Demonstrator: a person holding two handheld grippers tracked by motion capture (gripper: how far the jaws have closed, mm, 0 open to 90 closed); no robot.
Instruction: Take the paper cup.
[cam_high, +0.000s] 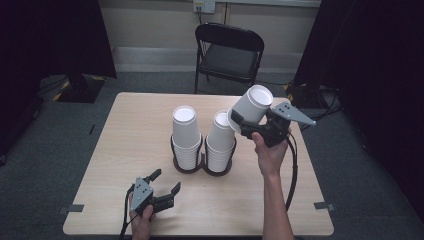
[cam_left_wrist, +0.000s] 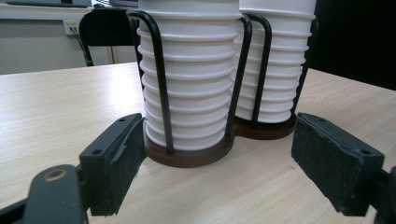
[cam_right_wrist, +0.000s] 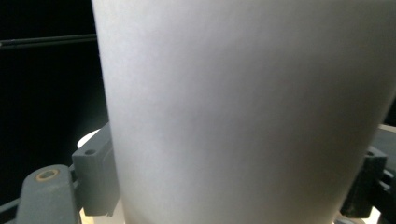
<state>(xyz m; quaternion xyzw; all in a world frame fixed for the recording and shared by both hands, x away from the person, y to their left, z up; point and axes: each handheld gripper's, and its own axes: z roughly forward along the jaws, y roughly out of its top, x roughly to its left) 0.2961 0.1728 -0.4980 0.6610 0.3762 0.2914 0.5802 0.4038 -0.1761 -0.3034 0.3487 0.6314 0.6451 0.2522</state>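
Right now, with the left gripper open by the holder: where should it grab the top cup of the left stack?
Grip the top cup on its side wall, where it stands clear above the black wire holder. Bring the left gripper in level from the person's side, jaws either side of the wall. The cup is upside down and tapers upward, and lower down the wires bar the way.

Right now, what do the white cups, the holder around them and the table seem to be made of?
The white cups look like matte paper: dull surface, rolled rims stacked in ridges. The holder seems to have a dark brown, probably wooden base with thin black, likely metal, wire hoops. The table looks like pale wood-grain laminate, smooth, with fine streaks. The lifted cup in the right gripper looks alike.
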